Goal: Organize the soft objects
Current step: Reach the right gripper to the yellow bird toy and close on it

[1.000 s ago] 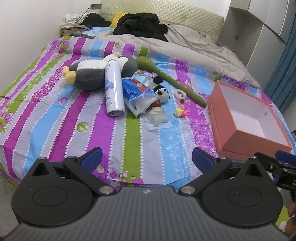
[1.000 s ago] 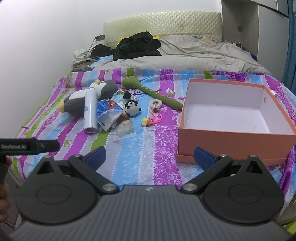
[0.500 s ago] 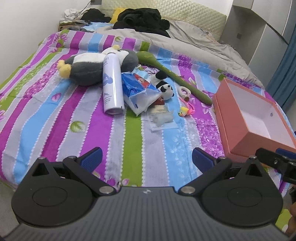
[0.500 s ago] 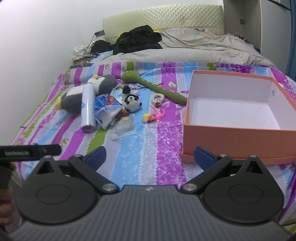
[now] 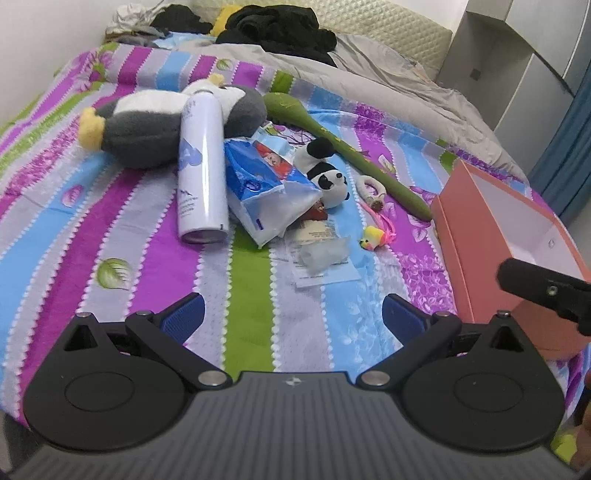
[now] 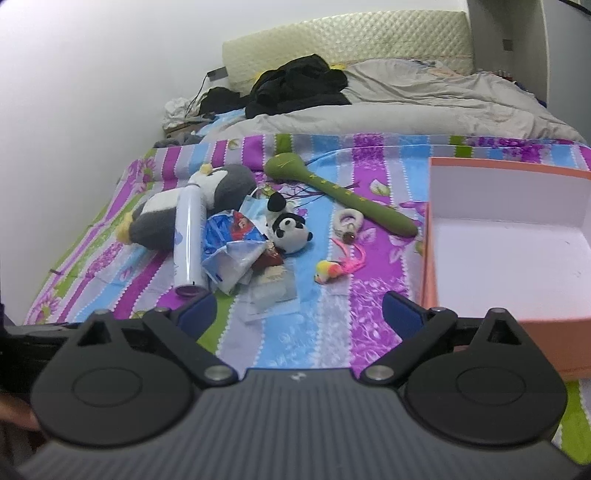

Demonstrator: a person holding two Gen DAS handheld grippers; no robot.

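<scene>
A grey and white plush penguin (image 5: 155, 125) (image 6: 218, 192) lies on the striped bedspread with a white spray can (image 5: 201, 166) (image 6: 188, 243) resting against it. A small plush panda (image 5: 327, 177) (image 6: 290, 230) lies beside a blue plastic packet (image 5: 266, 184) (image 6: 231, 251). A long green plush stick (image 5: 343, 147) (image 6: 343, 195) runs toward the orange box (image 5: 491, 236) (image 6: 509, 236), which is white inside. My left gripper (image 5: 291, 317) hovers open over the near bedspread. My right gripper (image 6: 299, 308) is open, its jaws closing, with nothing between them.
A small yellow and pink toy (image 5: 373, 236) (image 6: 328, 269), a white ring (image 5: 371, 186) (image 6: 347, 219) and a clear wrapper (image 5: 321, 258) (image 6: 273, 295) lie mid-bed. Black clothes (image 5: 280, 27) and a grey duvet (image 6: 406, 110) cover the far end. A wall runs along the left.
Both grippers have moved forward and lower toward the pile, so the toys and box look larger. The right gripper's jaws have narrowed slightly.
</scene>
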